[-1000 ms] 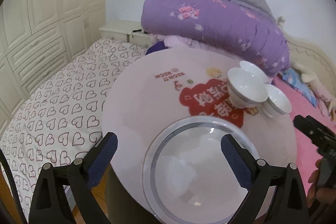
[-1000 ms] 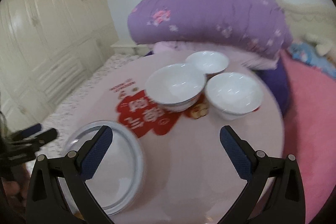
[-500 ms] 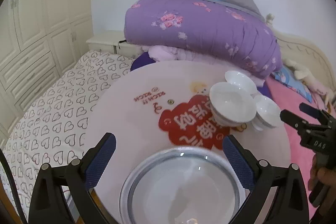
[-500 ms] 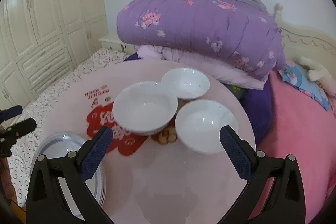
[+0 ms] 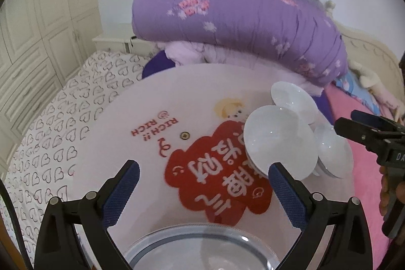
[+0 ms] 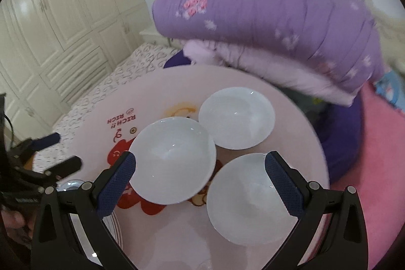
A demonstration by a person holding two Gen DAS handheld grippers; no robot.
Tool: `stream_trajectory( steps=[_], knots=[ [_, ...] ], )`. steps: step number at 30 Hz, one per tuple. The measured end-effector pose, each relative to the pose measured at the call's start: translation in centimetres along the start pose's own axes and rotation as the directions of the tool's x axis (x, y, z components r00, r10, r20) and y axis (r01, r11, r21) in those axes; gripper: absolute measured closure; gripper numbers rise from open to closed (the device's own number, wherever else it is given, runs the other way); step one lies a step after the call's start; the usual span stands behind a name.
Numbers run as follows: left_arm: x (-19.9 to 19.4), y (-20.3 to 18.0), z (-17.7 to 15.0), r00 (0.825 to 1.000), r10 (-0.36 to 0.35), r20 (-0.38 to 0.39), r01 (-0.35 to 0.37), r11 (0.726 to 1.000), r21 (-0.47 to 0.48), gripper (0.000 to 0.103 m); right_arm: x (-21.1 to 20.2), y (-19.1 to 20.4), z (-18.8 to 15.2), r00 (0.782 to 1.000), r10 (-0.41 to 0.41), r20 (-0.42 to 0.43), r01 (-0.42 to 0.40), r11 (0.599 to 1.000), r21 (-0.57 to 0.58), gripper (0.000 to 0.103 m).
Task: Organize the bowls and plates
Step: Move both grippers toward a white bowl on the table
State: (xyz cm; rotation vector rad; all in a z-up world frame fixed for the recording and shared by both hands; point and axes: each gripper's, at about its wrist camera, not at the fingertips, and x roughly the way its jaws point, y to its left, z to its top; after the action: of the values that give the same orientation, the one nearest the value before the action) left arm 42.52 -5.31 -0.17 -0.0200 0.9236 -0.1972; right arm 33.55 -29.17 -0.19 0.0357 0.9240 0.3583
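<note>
Both claws hang wide open and empty over the round table (image 5: 157, 98), likely lining up a first pick. The right claw (image 6: 200, 179) frames two bowls: the big bowl (image 6: 172, 158) and near bowl (image 6: 243, 196), with the far bowl (image 6: 236, 118) beyond. The left claw (image 5: 202, 191) has drawn back, so the plate (image 5: 202, 249) now lies lower between its fingers.
</note>
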Motion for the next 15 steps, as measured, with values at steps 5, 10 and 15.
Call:
stream_trajectory(
  steps=[5,10,15],
  knots=[
    [3.1,-0.9,1.0,0.999,-0.003,-0.043,0.003,1.000,-0.006,0.002,1.7,-0.3,0.5,0.998,0.051,-0.042,-0.051,0.999,0.008,0.009],
    [5.6,-1.0,2.4,0.997,-0.014,-0.082,0.012,0.999,-0.031,0.002,3.0,-0.3,0.8,0.991,0.093,-0.095,-0.092,0.996,0.015,0.047],
    [7.8,-1.3,3.5,0.993,-0.021,-0.113,0.016,0.999,-0.043,0.003,4.5,-0.6,0.8,0.981,0.121,-0.154,-0.116,0.993,0.036,0.066]
  ],
)
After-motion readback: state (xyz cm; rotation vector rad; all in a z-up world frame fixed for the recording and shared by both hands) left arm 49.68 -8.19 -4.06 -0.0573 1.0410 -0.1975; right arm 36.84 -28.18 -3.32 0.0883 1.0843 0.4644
